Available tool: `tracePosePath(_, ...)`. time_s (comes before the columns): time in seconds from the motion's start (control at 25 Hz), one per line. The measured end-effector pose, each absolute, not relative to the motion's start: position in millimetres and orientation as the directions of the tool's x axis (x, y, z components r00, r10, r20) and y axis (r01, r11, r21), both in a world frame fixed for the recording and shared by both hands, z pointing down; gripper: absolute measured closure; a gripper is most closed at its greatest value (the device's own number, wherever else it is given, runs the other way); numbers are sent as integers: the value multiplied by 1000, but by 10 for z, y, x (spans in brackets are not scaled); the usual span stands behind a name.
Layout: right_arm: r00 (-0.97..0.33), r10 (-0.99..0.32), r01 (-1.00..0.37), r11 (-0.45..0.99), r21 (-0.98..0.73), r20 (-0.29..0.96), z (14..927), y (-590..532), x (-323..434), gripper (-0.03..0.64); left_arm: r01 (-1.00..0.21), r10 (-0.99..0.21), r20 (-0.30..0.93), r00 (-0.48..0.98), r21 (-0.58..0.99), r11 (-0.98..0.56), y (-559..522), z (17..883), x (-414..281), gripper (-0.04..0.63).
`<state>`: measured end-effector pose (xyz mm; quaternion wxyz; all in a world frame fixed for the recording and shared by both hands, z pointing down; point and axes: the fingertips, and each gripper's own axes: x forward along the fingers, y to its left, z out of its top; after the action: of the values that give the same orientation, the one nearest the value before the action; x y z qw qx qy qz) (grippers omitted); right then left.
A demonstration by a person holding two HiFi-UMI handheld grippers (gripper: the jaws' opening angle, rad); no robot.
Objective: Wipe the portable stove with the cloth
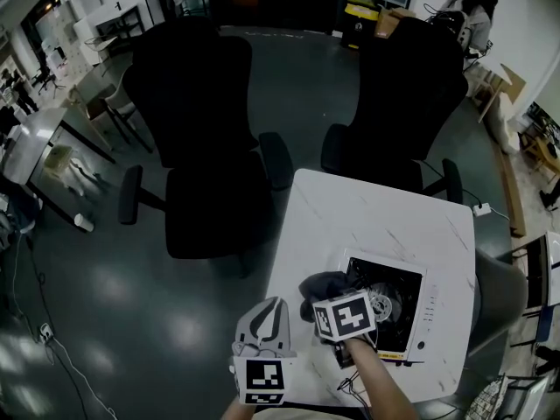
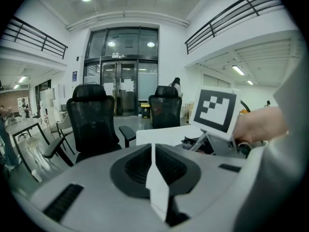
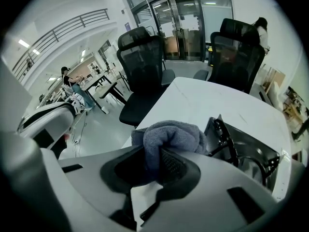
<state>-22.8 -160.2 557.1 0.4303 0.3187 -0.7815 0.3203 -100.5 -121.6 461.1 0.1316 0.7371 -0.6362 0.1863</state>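
Right claw (image 3: pixel 153 166) pinches cloth (image 3: pixel 169 134); stove (image 3: pixel 251 151) just right of it. Left claw (image 2: pixel 153 161) jaws together, empty. Wiping looks barely begun; most left.

No legible text, brand or number found. Black-and-white patterned marker cubes (image 1: pixel 345 316): patterns only, no characters. Markings on white portable stove (image 1: pixel 430 311) too small to read. Paper sheets (image 2: pixel 127 85) on glass doors (image 2: pixel 116 104) illegible.
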Motion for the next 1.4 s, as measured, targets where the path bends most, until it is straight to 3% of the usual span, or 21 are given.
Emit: tracePosePath(1.4,-429,-248,-775,596,-213,868,5395,-2768,-115,525,-990,-867,488,101,-41,-138,-1647,4694,-801,565)
